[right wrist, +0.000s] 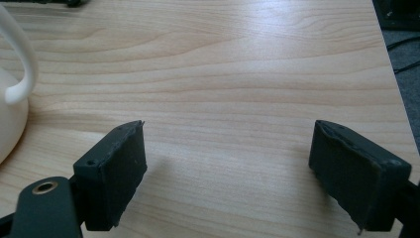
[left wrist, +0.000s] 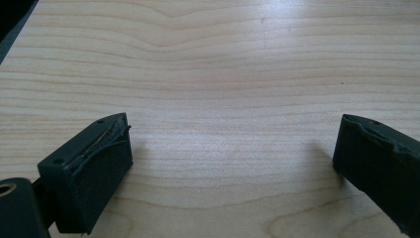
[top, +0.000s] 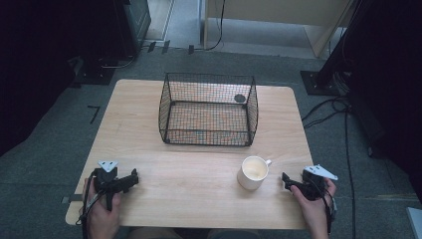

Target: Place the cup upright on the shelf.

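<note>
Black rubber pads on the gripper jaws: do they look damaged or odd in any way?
Yes. In the left gripper view, the left pad looks split and peeling along its top edge. In the right gripper view, the right pad has a ragged edge. The white ceramic mug and black wire basket stand upright, nothing spilled.

The table (top: 149, 129) is pale wood with a smooth, faintly sheened grain. The basket (top: 208, 109) is black wire mesh, and the cream mug (top: 254, 172) looks like glossy ceramic. Matt black pads (right wrist: 119, 168) show rough, frayed edges.
</note>
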